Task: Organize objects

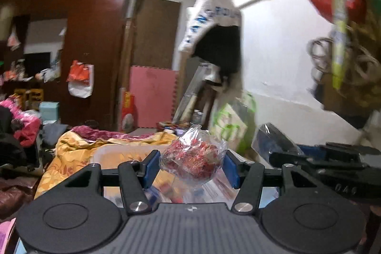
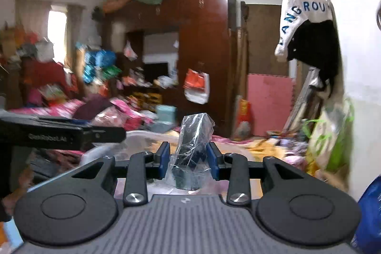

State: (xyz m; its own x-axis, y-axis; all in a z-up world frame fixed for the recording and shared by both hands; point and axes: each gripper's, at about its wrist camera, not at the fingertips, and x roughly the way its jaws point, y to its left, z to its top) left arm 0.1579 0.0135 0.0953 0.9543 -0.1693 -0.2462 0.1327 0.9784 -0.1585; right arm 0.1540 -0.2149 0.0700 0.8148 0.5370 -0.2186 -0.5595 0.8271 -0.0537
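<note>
While my left tongs (image 1: 191,164) clamp the red bag (image 1: 194,160) and my right tongs (image 2: 188,158) the dark bag (image 2: 191,158), I keep both level and apart.

Crinkly clear plastic bag (image 1: 193,156), glossy, perhaps lacquered, wooden wardrobe (image 1: 95,39)

A white garment (image 2: 302,16) hanging on the wall carried blue capital letters, legible as "ANGROU" in the right wrist view, with the ends of the word hidden by folds. The same garment (image 1: 212,13) was too blurred to read in the left wrist view. The left gripper (image 2: 62,132) bore pale lettering resembling "GenRobot.AI", soft with blur.
</note>
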